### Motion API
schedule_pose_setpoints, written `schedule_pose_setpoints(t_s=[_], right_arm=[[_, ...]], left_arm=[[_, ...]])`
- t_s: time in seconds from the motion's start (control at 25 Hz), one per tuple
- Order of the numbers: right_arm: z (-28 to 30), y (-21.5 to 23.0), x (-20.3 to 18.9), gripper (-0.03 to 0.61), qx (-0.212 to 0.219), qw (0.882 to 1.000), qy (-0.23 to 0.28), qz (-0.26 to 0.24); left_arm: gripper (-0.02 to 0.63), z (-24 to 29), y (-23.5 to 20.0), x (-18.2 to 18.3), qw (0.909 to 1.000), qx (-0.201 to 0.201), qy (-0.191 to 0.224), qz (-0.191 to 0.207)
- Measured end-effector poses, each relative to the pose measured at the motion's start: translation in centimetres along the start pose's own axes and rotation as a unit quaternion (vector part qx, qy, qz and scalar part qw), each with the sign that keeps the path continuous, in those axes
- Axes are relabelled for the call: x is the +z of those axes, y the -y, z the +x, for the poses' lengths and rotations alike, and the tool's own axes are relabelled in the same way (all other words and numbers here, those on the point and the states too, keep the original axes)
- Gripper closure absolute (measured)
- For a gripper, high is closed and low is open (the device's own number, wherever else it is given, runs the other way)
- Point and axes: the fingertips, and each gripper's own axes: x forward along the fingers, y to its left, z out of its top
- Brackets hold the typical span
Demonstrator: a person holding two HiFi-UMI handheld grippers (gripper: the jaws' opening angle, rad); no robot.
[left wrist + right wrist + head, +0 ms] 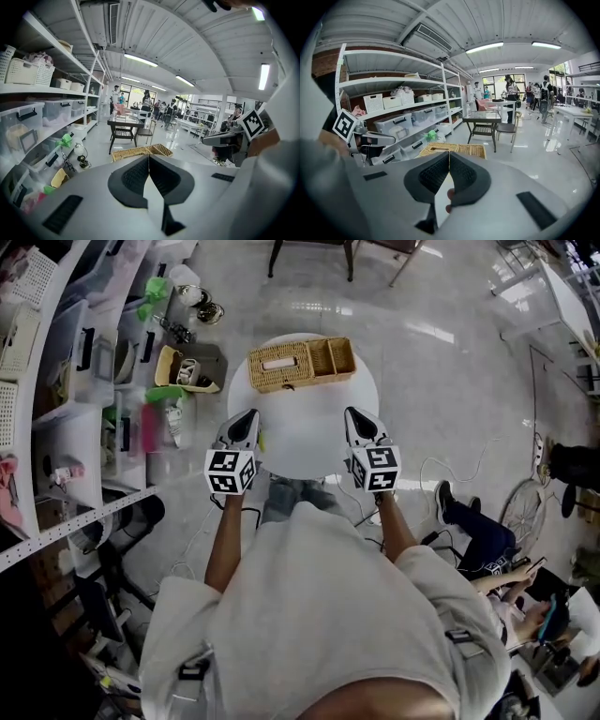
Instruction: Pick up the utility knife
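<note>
Shirt [319,615]: closest thing by far, pale grey, filling the bottom of the head view, both forearms [225,549] sticking out ahead toward the desk.
Left tongs [149,159]: pressed together, nothing pinched between, dark ribbed pads meeting at the tip. Hanging over the near-left edge of the desk, nosed slightly down.
Right tongs [449,157]: same deal, closed up and empty. Over the near-right edge, mirroring the other side, so more of a ready pose than a grab.
Desk [309,451]: small, round, white, mostly bare in the middle.
Wicker basket [300,362]: at the far edge of the desk, split into compartments, a long one on the left and smaller ones on the right. Probably parked back there to keep the near half free for working.
Utility knife: honestly can't pin down for sure. Thin yellow-green sliver [262,440] on the desk just beside the left tongs looks like the best bet, mostly tucked behind them. Nothing obvious inside the basket from up here.
Shelves [56,427]: off to the left, loaded with bins and clutter, not part of the job.
Next up, best guess: need to spread one set of tongs first, since closed tips can't take a handle.
Stage: barely started, nothing held yet.
</note>
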Motion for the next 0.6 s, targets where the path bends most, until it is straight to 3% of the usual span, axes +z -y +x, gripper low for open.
schedule_pose_setpoints(t_s=[0.28, 0.6], right_arm=[[0.0, -0.6, -3.1, 0.547, 0.001, 0.999, -0.032, 0.002], [1.1, -2.8, -5.3, 0.546, 0.037, 0.997, -0.066, -0.011]], left_arm=[[0.594, -0.4, 0.3, -3.4, 0.9994, -0.003, -0.029, -0.018], [0.594, -2.5, -0.6, -6.9, 0.9971, 0.028, -0.048, -0.053]])
